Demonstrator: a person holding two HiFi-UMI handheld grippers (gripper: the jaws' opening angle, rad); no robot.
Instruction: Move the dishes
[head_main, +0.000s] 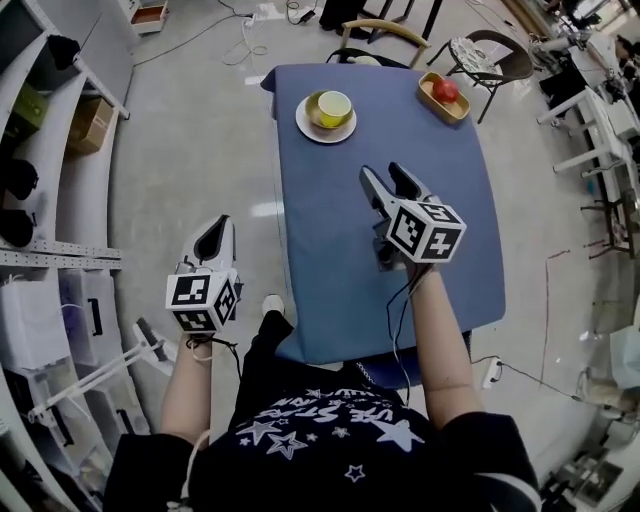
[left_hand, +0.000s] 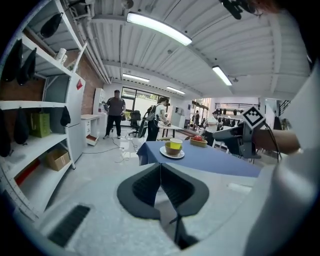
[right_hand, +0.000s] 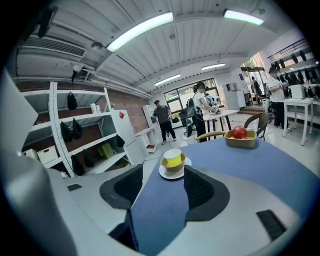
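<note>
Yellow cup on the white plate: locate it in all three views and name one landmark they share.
Head view: yellow cup top centre, at the far end of the blue table.
Left gripper view: just right of centre, near the table's left corner, above the shut left tongs.
Right gripper view: centre, just beyond the gap of the open right tongs.
Shared landmark: the wooden tray with red fruit, right of the cup in each.

Right gripper (right_hand: 163, 184), jaws apart above the blue table (right_hand: 260, 170); ahead, a yellow cup (right_hand: 173, 158) on a white plate (right_hand: 172, 177), tray (right_hand: 241, 142) beyond.
</note>
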